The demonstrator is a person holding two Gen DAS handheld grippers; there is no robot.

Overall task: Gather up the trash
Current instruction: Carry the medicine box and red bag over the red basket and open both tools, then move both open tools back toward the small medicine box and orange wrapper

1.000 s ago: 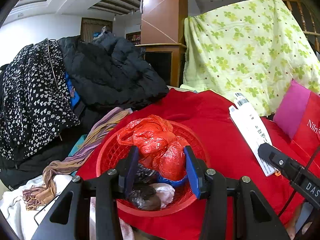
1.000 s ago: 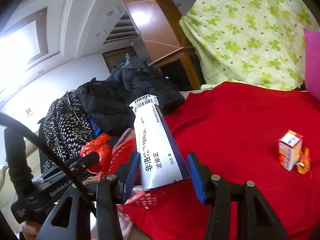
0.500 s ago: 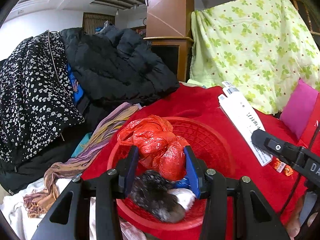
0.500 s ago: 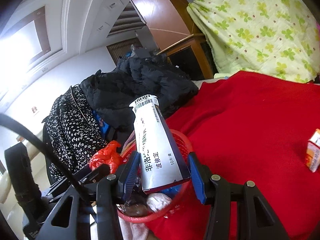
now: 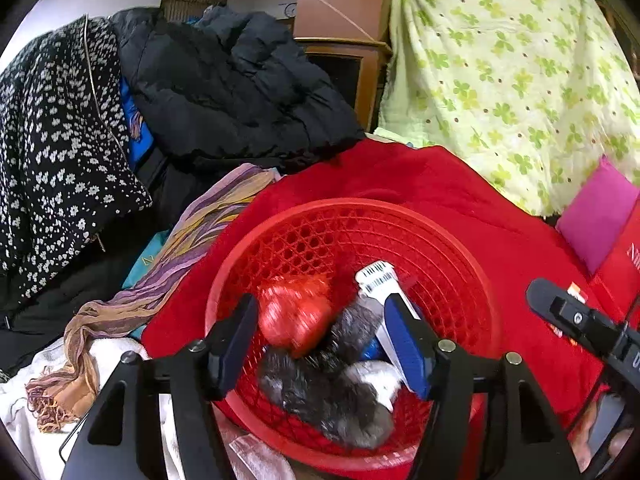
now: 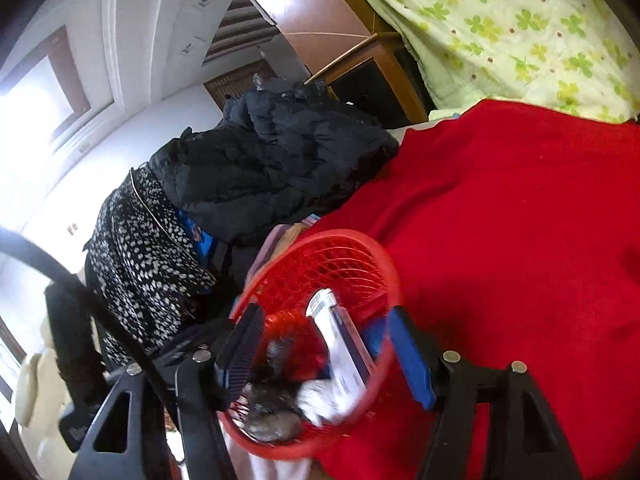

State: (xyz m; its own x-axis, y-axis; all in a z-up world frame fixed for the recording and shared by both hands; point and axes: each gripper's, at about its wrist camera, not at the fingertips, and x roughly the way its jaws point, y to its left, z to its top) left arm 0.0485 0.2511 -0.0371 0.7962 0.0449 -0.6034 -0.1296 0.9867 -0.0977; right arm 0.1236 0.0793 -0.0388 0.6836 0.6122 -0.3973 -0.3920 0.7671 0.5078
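Note:
A red mesh basket sits on the red blanket, close below both grippers. My left gripper hangs over it and its jaws are opening. The red plastic bag shows blurred between the fingers, with neither pad pressing on it. Dark furry lumps and a white wad lie in the basket. My right gripper is also opening above the basket. The white medicine box stands tilted inside the basket, free of the pads.
A black padded jacket and a dark flowered garment are piled behind the basket on the left, with a striped scarf beside it. A green clover blanket and a pink cushion lie on the right. The red blanket spreads out to the right.
Both grippers sank closer to the basket and their jaws spread. The red bag left the left gripper and the white box left the right one; both dropped into the basket.

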